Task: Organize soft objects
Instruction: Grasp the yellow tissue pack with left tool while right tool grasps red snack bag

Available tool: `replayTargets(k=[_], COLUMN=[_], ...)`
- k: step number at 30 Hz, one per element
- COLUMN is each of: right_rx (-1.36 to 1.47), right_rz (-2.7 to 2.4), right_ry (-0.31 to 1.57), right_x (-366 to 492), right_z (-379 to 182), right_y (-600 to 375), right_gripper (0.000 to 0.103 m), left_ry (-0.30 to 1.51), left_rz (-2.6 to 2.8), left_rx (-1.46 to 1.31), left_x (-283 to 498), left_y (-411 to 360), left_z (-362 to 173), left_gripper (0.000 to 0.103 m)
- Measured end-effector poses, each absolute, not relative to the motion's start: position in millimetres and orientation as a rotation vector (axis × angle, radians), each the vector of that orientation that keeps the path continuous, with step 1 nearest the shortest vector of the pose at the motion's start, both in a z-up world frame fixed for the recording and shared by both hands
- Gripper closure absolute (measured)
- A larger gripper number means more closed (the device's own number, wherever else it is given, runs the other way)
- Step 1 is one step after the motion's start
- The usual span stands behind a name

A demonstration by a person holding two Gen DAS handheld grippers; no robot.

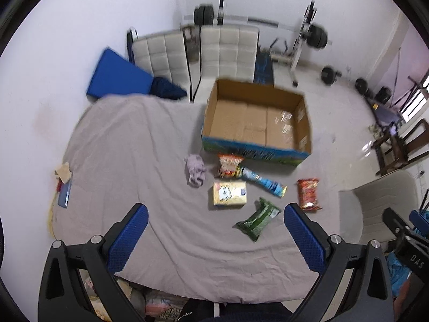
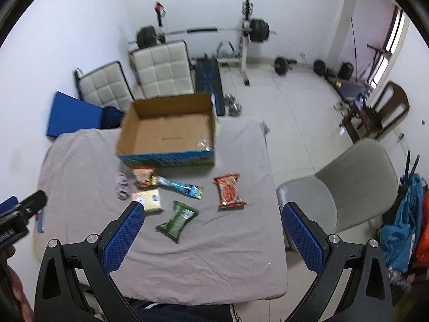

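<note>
An open, empty cardboard box [image 1: 257, 119] [image 2: 169, 131] stands at the far side of a table under a grey cloth [image 1: 134, 161] [image 2: 214, 241]. In front of it lie a purple cloth wad [image 1: 195, 170] [image 2: 122, 186], an orange-red packet [image 1: 228, 165] [image 2: 143, 177], a blue tube packet [image 1: 261, 181] [image 2: 178, 186], a yellow packet [image 1: 229, 193] [image 2: 150, 200], a green packet [image 1: 258, 218] [image 2: 178, 220] and a red packet [image 1: 308, 194] [image 2: 229, 191]. My left gripper [image 1: 215, 216] and right gripper [image 2: 211, 214] are open, empty, held above the near side.
A blue flat item and tan scrap [image 1: 63, 185] lie at the table's left edge. A grey chair [image 2: 348, 182] stands to the right. Two white cushioned chairs [image 1: 228, 51], a blue mat [image 1: 118, 76] and a barbell rack [image 2: 246, 32] stand behind the table.
</note>
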State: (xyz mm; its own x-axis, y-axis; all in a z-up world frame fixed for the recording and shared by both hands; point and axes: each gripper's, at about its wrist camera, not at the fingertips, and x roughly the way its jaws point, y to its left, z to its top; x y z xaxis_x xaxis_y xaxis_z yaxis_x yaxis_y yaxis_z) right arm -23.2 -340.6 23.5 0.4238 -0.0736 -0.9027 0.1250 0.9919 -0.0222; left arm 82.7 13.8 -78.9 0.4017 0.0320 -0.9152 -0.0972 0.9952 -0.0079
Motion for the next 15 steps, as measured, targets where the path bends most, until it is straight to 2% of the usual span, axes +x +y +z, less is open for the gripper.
replayTargets(k=[8,15], right_rx=[0.004,0.002], right_rz=[-0.164,-0.195], right_ry=[1.366,1.484], right_x=[60,100], right_z=[-140,-251], right_y=[-374,-390], right_gripper=[0.0,0.0], left_ry=[1.474,1.678], left_rz=[0.057,0.184], left_rx=[-0.164,-0.729], left_x=[160,185], left_y=[15,50], left_z=[-233,-350], left_gripper=[0.0,0.0])
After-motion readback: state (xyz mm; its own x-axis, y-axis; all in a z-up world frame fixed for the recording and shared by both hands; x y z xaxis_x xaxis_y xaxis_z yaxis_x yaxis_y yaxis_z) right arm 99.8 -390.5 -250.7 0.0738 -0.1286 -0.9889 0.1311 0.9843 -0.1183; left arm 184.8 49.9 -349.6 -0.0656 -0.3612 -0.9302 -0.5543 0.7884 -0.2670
